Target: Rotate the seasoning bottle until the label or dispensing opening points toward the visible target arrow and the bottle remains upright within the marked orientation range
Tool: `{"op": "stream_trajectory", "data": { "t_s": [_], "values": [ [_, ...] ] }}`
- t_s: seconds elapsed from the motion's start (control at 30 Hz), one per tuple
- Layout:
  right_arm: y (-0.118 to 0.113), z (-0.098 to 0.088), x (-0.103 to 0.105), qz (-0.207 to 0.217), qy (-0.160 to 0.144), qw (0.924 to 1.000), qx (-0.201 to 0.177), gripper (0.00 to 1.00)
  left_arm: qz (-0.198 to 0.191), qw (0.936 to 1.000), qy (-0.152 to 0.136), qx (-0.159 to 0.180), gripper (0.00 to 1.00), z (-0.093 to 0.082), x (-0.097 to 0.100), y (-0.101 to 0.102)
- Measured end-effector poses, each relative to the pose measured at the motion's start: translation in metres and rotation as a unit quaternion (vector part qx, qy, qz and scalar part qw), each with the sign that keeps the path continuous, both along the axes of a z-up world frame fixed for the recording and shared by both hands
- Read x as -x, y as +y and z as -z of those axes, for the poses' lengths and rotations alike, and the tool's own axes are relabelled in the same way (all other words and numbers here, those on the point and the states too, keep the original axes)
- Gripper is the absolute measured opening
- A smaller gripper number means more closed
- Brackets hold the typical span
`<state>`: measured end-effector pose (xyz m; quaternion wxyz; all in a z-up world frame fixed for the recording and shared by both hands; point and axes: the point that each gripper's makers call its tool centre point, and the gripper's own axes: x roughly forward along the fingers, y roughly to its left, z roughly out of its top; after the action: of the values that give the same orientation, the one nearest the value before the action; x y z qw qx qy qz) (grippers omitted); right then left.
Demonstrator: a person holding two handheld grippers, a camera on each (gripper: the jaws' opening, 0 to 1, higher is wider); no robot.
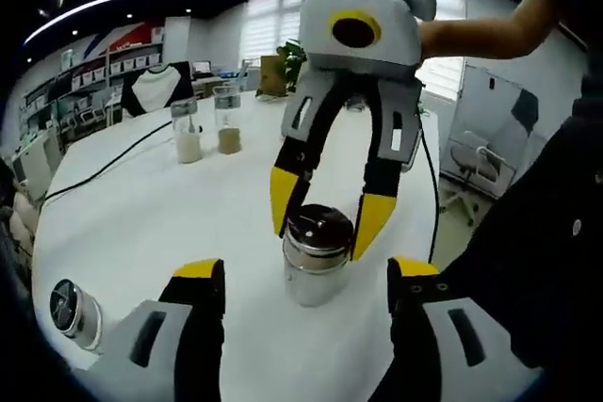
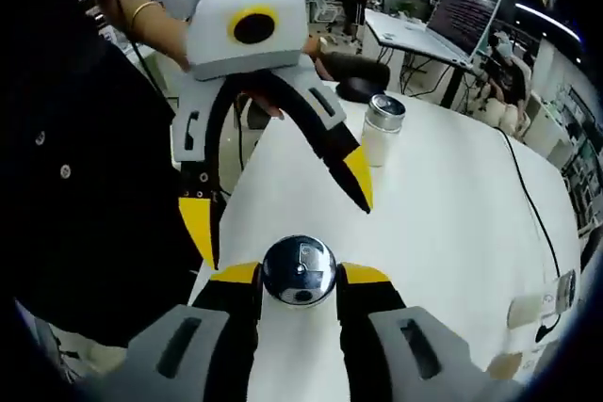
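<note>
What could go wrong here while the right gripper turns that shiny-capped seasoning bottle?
The right gripper pinches the seasoning bottle only at its shiny cap, so the fingertips may slip or tip it. The open left gripper hangs close and might bump it. No target arrow shows on the white table, so alignment is hard to judge.

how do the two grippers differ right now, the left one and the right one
The right gripper has its yellow-tipped jaws closed around the seasoning bottle's shiny cap, while the left gripper stands open, with its jaws apart on either side of the bottle. The right one comes at the bottle from above on the far side; the left sits low on the near side. Both have grey bodies, black jaws and yellow tips.
</note>
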<state>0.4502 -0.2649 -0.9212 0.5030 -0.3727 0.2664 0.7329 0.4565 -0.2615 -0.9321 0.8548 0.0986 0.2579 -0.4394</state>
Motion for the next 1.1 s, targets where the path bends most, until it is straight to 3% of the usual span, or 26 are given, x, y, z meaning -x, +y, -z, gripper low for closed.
{"op": "stream_trajectory", "data": {
  "t_s": [0.4,0.5,0.7,0.93,1.03,1.1],
  "values": [
    [-0.003,0.001,0.008,-0.046,-0.010,0.9988,0.010,0.28,0.085,0.9961,-0.015,-0.019,0.54,0.007,-0.007,-0.019],
    [-0.003,0.001,0.008,-0.049,-0.010,0.9987,0.011,0.28,0.110,0.9937,0.008,-0.018,0.47,0.015,-0.002,-0.024],
    [-0.005,0.002,0.008,-0.066,-0.012,0.9975,0.021,0.28,0.116,0.9930,0.011,-0.015,0.41,0.015,-0.002,-0.029],
    [-0.005,0.003,0.006,-0.055,-0.003,0.9983,0.019,0.29,0.119,0.9925,0.021,-0.015,0.35,0.017,0.002,-0.030],
    [-0.006,0.005,0.006,-0.032,0.008,0.9991,0.026,0.29,0.110,0.9937,0.018,-0.012,0.35,0.018,0.002,-0.030],
    [-0.007,0.006,0.002,-0.013,0.009,0.9994,0.030,0.29,0.077,0.9969,0.012,-0.006,0.35,0.018,-0.001,-0.030]
  ]
}}
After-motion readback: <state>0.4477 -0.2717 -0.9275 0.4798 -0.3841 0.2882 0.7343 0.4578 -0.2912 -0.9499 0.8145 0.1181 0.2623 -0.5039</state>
